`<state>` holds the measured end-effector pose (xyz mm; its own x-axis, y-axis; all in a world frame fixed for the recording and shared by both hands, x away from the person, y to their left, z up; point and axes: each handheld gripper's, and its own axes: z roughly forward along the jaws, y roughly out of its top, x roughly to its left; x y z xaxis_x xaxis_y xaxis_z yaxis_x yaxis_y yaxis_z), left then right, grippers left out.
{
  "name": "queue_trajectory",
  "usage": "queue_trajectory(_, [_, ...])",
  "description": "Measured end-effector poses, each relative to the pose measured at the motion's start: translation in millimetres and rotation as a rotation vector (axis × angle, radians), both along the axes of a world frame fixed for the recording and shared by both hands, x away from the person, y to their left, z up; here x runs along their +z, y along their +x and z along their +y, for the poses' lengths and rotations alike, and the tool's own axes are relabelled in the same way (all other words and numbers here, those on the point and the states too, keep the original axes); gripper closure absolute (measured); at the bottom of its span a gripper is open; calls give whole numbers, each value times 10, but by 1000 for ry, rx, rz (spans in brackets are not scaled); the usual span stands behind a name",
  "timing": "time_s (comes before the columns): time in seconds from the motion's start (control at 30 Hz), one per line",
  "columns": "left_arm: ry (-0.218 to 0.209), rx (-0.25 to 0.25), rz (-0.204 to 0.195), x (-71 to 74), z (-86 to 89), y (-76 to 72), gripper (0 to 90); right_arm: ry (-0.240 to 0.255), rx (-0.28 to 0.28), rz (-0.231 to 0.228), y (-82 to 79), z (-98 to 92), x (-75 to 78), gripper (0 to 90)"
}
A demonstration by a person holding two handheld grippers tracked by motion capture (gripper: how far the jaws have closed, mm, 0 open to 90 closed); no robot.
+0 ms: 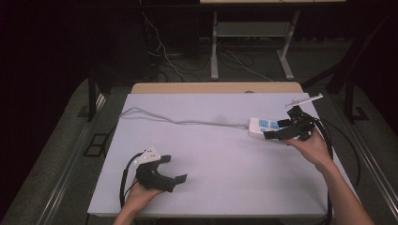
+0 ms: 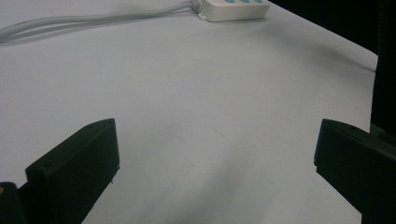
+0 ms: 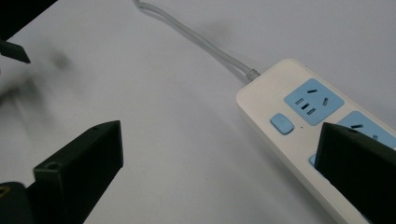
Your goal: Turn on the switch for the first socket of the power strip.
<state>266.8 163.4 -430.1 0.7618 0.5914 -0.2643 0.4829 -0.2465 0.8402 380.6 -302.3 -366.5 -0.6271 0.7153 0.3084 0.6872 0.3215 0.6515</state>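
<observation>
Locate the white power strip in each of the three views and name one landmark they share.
High view: the power strip lies at the table's right side, next to the right gripper.
Left gripper view: at the top edge, right of centre, far beyond the open jaws.
Right gripper view: at the right, partly behind the right-hand jaw.
Shared landmark: its grey cable, running away across the white tabletop.

Power strip (image 3: 299, 140): smooth cream plastic, looking faintly glossy, with matt pale-blue socket faces. Cord (image 1: 187, 123) running from the strip: smooth grey sheathing. Table (image 1: 225, 178) lying under the strip: matt white surface. Right gripper (image 3: 219, 172) beside the strip: showing matt black plastic jaws.
</observation>
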Motion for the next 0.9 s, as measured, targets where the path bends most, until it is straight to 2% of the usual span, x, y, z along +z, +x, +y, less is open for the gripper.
queue_trajectory(0.17, [-1,2,2,-5,7,8,0,-4,-43,-9,60,-26,-28,9])
queue_trajectory(0.23, [1,1,2,-5,6,8,0,3,-44,-3,90,-38,-44,74])
queue_trajectory(0.3, [1,2,2,-6,5,6,0,9,-42,-1,107,-46,-54,89])
queue_trajectory(0.33, [1,1,2,-6,6,7,0,21,-40,7,143,-64,-73,160])
queue_trajectory(0.4, [2,1,2,-8,5,10,0,20,-56,13,172,-75,-89,167])
queue_trajectory(0.47, [2,-1,2,-10,4,14,0,34,-55,17,194,-92,-103,259])
queue_trajectory(0.63, [3,-2,0,-11,3,14,0,61,-60,18,241,-109,-140,394])
queue_trajectory(0.7, [4,-3,0,-11,4,15,0,60,-62,24,267,-107,-163,458])
queue_trajectory(0.9, [5,-8,2,-12,2,24,0,44,-69,46,338,-122,-251,724])
